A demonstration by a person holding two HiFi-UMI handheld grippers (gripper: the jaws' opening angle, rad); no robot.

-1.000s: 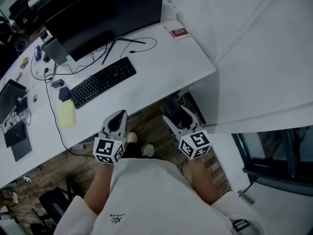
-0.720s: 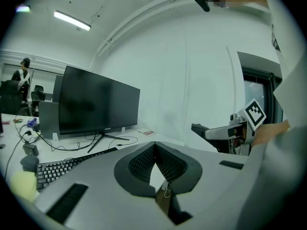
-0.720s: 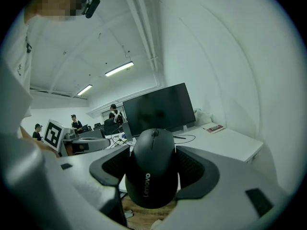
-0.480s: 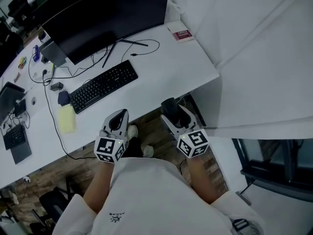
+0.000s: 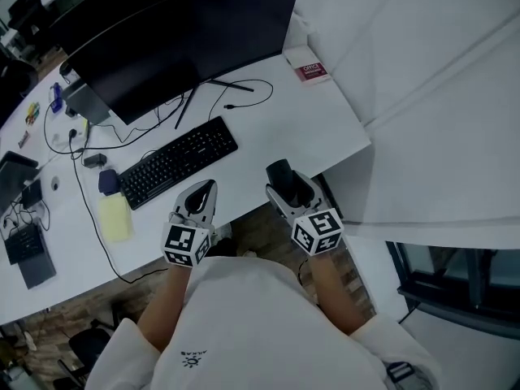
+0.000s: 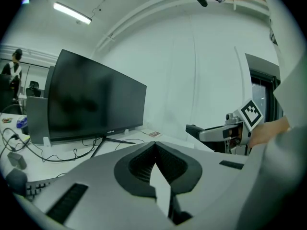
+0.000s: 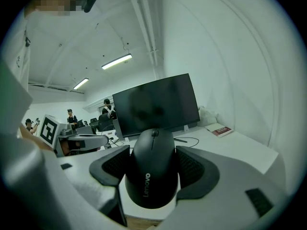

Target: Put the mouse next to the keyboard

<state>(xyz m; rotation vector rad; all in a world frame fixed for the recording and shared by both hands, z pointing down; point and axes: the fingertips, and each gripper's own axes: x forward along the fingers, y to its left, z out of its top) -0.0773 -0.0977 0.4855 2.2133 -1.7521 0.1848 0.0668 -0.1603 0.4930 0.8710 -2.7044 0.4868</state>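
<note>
Our R gripper (image 5: 282, 181) pinches the black Lenovo mouse (image 7: 152, 171) at the desk (image 5: 317, 128) edge, near the keyboard (image 5: 179, 161); L gripper (image 5: 204, 190) pressed together, empty.

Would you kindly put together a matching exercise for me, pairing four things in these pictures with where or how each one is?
Things:
1. mouse
2. keyboard
3. yellow notepad
4. left gripper

Places or states:
A. shut, with nothing between its jaws
B. lying on the desk beside the keyboard's left end
C. clamped in the right gripper
D. on the desk in front of the monitor

Pairs: 1-C, 2-D, 3-B, 4-A
</note>
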